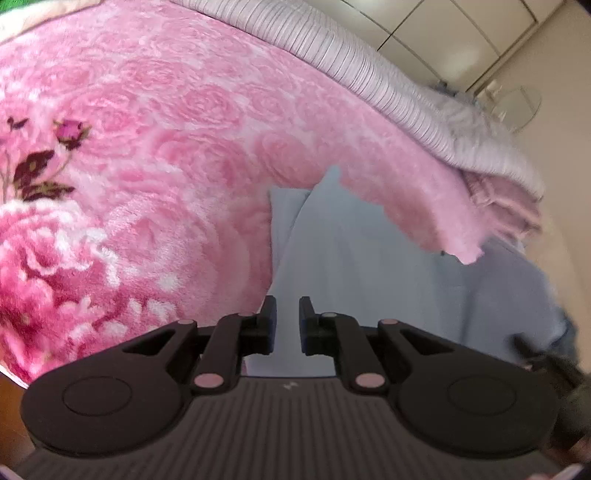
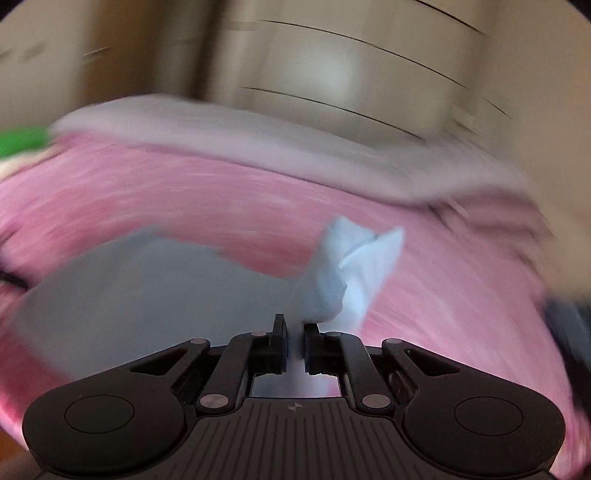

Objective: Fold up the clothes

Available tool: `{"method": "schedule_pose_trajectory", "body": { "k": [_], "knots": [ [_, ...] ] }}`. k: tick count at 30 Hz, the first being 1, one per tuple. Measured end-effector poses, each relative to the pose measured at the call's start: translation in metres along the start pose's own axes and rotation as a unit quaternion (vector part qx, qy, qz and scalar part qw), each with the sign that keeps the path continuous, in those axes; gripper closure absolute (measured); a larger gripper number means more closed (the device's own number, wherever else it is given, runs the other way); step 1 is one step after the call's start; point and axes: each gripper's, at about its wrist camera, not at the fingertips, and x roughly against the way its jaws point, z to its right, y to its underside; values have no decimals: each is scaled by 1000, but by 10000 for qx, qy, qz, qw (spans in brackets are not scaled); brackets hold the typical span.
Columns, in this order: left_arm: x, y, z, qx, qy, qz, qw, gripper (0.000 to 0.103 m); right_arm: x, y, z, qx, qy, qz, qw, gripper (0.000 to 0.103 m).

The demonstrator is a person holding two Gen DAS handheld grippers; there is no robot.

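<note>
A pale blue garment (image 1: 369, 266) lies on a pink rose-patterned blanket (image 1: 166, 147). In the left wrist view my left gripper (image 1: 287, 325) hovers over the garment's near edge with its jaws a little apart and nothing between them. In the blurred right wrist view my right gripper (image 2: 294, 343) is shut on a bunched corner of the pale blue garment (image 2: 343, 273), which sticks up from the jaws. The rest of the garment (image 2: 140, 291) spreads to the left on the blanket (image 2: 443, 295).
A striped lilac cover (image 1: 351, 62) lies folded along the blanket's far edge. Cream cabinet doors (image 1: 461, 29) stand behind the bed. The blanket's corner (image 1: 498, 206) drops off at the right. A green patch (image 2: 22, 140) shows at far left.
</note>
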Motion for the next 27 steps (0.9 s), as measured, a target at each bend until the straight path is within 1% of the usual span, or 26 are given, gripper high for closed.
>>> {"method": "schedule_pose_trajectory", "body": {
  "k": [2,3,4,5,6,9,11,13,14,15,17,18,20,21,22,24,26,27],
  "knots": [
    [3,0,-7,136,89,-20,9999,94,-17,3,-40,521,-397,-128,9978,95],
    [3,2,-9,166,77,-45,9998,94,-25,8,-57,746,-563,-330,9951,95],
    [4,3,-11,195,61,-72,9998,94,-33,12,-75,969,-728,-536,9912,89],
    [4,6,-13,218,29,-110,9997,94,-41,19,-88,1149,-920,-778,9860,77],
    [2,7,-14,247,23,-155,9996,94,-49,24,-96,1271,-1115,-979,9807,72],
    [3,12,-14,314,149,-239,9991,94,-40,26,-101,1375,-1130,-937,9796,67],
    [2,12,-10,291,217,-274,9990,94,-35,19,-84,1155,-1421,-976,9782,64],
    [-1,8,-1,186,343,-308,9988,93,-26,11,-58,903,-1657,-1020,9767,62],
    [-3,6,4,130,416,-328,9985,92,-21,7,-45,776,-1774,-1042,9755,62],
    [-6,3,9,74,493,-355,9981,85,-19,2,-29,533,-1797,-1115,9759,62],
    [-19,-5,18,-36,675,-541,9962,75,-15,-9,5,41,-1837,-1261,9748,61],
    [-28,-10,23,-73,749,-640,9951,74,-25,-13,27,-300,-1819,-1356,9735,61],
    [-49,-18,29,-106,842,-833,9929,73,-51,-22,62,-795,-1653,-1757,9672,61],
    [-60,-22,32,-97,836,-951,9919,73,-71,-24,77,-998,-1414,-2105,9622,61],
    [-72,-27,35,-105,855,-1047,9908,73,-91,-26,93,-1199,-1168,-2451,9549,61],
    [-95,-36,41,-119,890,-1231,9883,71,-127,-26,116,-1569,-845,-2887,9407,61],
    [-114,-45,47,-141,943,-1344,9863,67,-150,-27,127,-1870,-756,-3122,9284,61],
    [-122,-49,49,-147,990,-1375,9854,61,-161,-28,133,-2018,-712,-3237,9216,61]
  ]
}}
